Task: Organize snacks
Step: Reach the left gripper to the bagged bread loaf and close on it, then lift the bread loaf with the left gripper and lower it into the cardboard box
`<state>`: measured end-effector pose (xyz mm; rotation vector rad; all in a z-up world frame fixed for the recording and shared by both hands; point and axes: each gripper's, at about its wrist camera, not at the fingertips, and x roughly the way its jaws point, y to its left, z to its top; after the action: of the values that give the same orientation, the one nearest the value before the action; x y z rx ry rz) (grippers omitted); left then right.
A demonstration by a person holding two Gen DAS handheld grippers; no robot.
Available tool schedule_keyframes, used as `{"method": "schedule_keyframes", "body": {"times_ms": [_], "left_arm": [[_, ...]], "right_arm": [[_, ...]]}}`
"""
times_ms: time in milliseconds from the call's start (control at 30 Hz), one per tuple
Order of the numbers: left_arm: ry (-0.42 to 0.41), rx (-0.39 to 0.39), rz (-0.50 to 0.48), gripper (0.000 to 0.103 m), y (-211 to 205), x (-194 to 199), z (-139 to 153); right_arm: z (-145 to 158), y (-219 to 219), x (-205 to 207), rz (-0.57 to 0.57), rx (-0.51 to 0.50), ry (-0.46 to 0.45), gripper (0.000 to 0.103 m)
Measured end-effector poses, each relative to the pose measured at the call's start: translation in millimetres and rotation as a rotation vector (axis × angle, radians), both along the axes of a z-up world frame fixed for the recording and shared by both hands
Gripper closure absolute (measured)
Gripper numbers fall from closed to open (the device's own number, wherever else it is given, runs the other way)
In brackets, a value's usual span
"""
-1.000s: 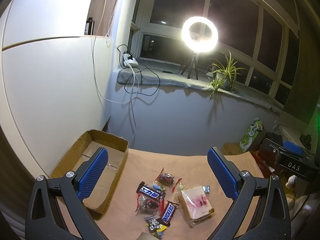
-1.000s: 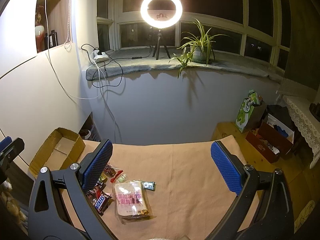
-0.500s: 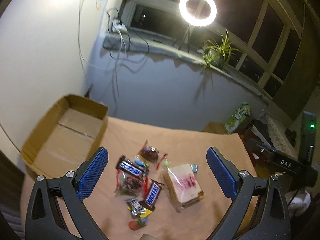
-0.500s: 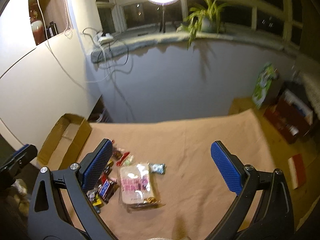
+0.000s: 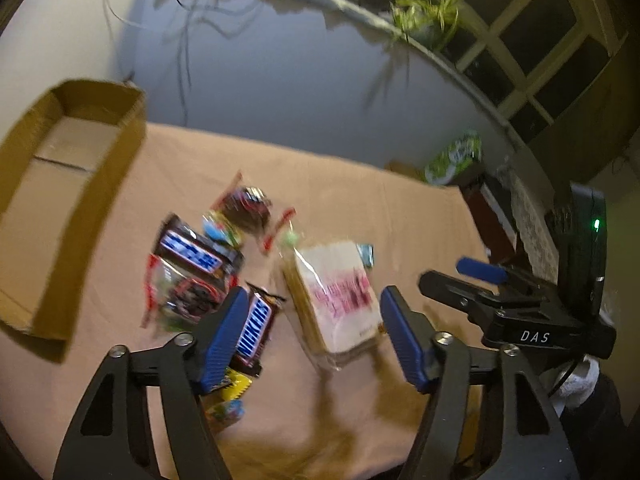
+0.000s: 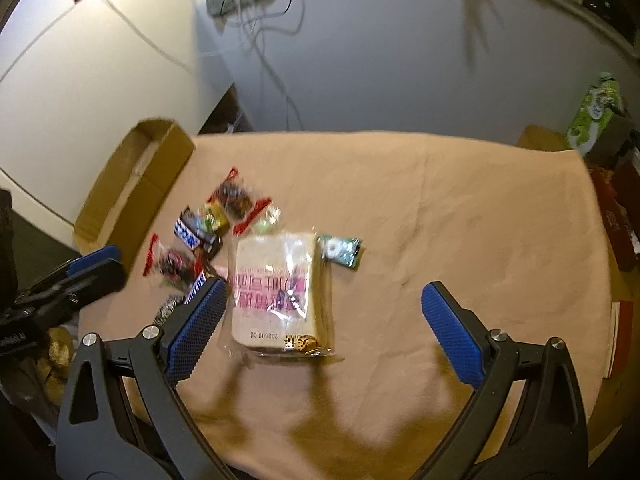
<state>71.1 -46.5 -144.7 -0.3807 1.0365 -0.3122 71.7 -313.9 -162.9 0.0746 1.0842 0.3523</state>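
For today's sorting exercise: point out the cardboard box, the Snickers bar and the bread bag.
Cardboard box point(image 5: 120, 128), left wrist view, right wall.
Snickers bar point(image 5: 256, 326), left wrist view, label.
Bread bag point(image 6: 276, 280), right wrist view, pink print.

Brown Snickers bar point(image 5: 256, 325), pink-printed clear packet point(image 6: 276, 292), tan cloth point(image 6: 440, 216) — blue, dimpled gripper pads point(image 6: 450, 334).

A: Any print you can make out?

B: The brown chocolate bar point(image 5: 255, 324) on the worktop reads "SNICKERS", though its first letters are hidden behind a blue pad. "DAS" stands in white on the black gripper body point(image 5: 534, 336) at the right.

A: And the clear biscuit packet point(image 6: 276, 294)?

B: Pink lettering, too blurred to read; near its lower edge a date stamp, roughly "202609 06". The blue-labelled bar point(image 5: 192, 250) is unreadable.
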Motion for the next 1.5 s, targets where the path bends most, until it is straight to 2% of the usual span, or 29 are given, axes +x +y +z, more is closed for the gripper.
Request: {"method": "schedule_keyframes", "body": {"times_ms": [67, 133, 233, 333, 633, 933, 1067, 1500], "left_arm": [[0.026, -0.006, -0.024, 0.040, -7.4, 2.4, -9.0], [0.054, -0.016, -0.049, 0.049, -13.0, 4.4, -17.3], [0.086, -0.016, -0.080, 0.056, -19.7, 7.4, -28.8], [0.122, -0.038, -0.085, 0.065, -19.9, 10.3, -38.7], [0.167, -0.041, -0.107, 0.066, -26.5, 18.2, -58.1], [0.189, -0.064, -0.102, 0.065, -27.7, 25.6, -67.1], [0.186, -0.070, -0.107, 0.065, -29.7, 27.6, -67.6], [0.155, -0.053, -0.110, 0.065, -36.0, 25.2, -61.2]], "right_arm": [[-7.5, 2.7, 3.8, 0.013, 0.005, 0.022, 0.007], [-14.9, 4.4, 8.8, 0.020, 0.015, 0.050, 0.010], [-26.1, 6.1, 16.0, 0.030, 0.045, 0.092, 0.013], [-36.0, 5.8, 22.2, 0.030, 0.078, 0.132, 0.021], [-58.9, 11.7, 33.7, 0.042, 0.145, 0.231, 0.034], [-77.0, 17.9, 40.3, 0.047, 0.175, 0.303, 0.034], [-82.0, 20.3, 41.9, 0.046, 0.227, 0.331, 0.040], [-74.5, 22.7, 36.8, 0.040, 0.228, 0.326, 0.048]]}}
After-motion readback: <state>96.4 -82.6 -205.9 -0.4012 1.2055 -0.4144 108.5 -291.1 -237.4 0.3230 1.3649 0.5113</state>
